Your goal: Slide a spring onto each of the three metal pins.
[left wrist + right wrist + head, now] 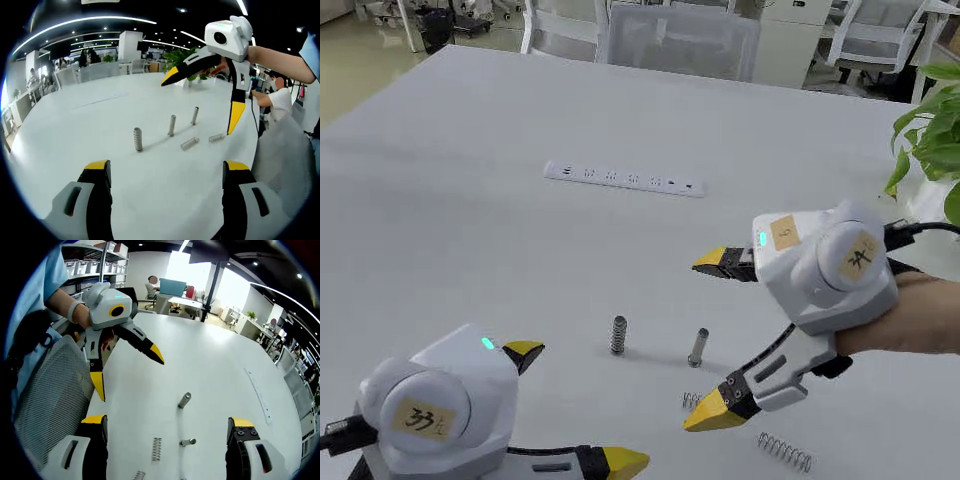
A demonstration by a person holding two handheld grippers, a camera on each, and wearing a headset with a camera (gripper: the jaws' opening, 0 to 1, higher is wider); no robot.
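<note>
One sprung pin, two bare pins, two loose springs; left gripper and right gripper fingers spread, empty.

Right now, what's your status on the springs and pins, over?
Left gripper open, right gripper open, both empty. Sprung pin done; two bare pins to go; two loose springs lying beside them. Nothing between grippers and pins.

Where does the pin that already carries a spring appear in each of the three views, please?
Head view: sprung pin low centre, left of the bare pin.
Left gripper view: sprung pin left of centre, bare pin to its upper right.
Right gripper view: sprung pin at centre, bare pin below it.
Shared landmark: that nearest bare pin.
</note>
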